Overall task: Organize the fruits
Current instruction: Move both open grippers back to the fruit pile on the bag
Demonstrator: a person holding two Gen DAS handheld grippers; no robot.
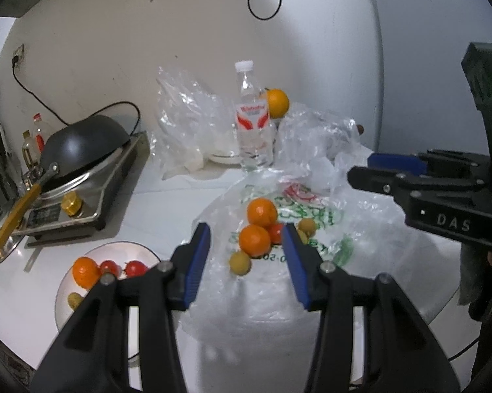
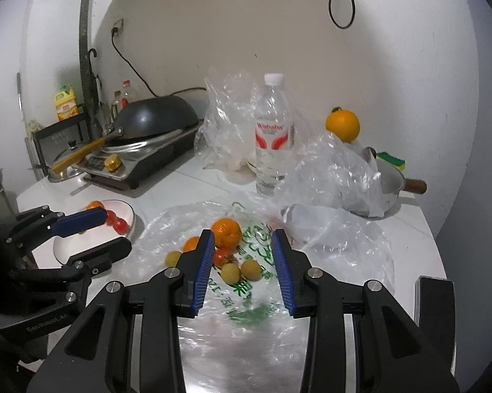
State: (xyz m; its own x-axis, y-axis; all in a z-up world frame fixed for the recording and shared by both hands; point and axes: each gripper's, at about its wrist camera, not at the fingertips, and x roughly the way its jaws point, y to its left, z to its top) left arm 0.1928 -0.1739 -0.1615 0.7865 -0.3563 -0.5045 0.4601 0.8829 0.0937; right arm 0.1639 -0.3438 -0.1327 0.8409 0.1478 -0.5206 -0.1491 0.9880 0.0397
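I am holding two grippers over a white surface (image 2: 186, 180), both tilting down toward a small pile of fruit on a flattened clear plastic bag (image 2: 327, 262). The left gripper (image 1: 246, 245) has its blue fingers (image 1: 198, 262) spread and pinching nothing. Between and just beyond them are lying two oranges (image 1: 255, 240), one behind the other and touching. A red tomato (image 1: 276, 232) is peeking out beside the right finger, and a small yellow-green fruit (image 1: 240, 262) is sitting nearest the fingertips. The right gripper (image 2: 242, 249) is also spread and empty. Two small yellow-green fruits (image 2: 249, 269) are resting between its fingers, with an orange (image 2: 226, 232) beyond the tips. Another orange (image 2: 190, 244) and a tomato are partly hidden behind its left finger.

To the left of the left gripper's fingers, a white plate (image 1: 121, 252) is already holding an orange, two tomatoes and a small fruit. I judge this to be where the pile is going. One more large orange (image 2: 343, 126) is sitting far beyond the fingers, behind a water bottle (image 2: 273, 131) and crumpled bags.

The risks I am seeing: the fruit are round and packed together, so closing on one could nudge its neighbours and send them rolling. The bag is slick and loose, so a finger could snag the film and drag the whole pile. Both grippers are aiming at the same cluster, so they could collide. A tomato could split under a firm squeeze.
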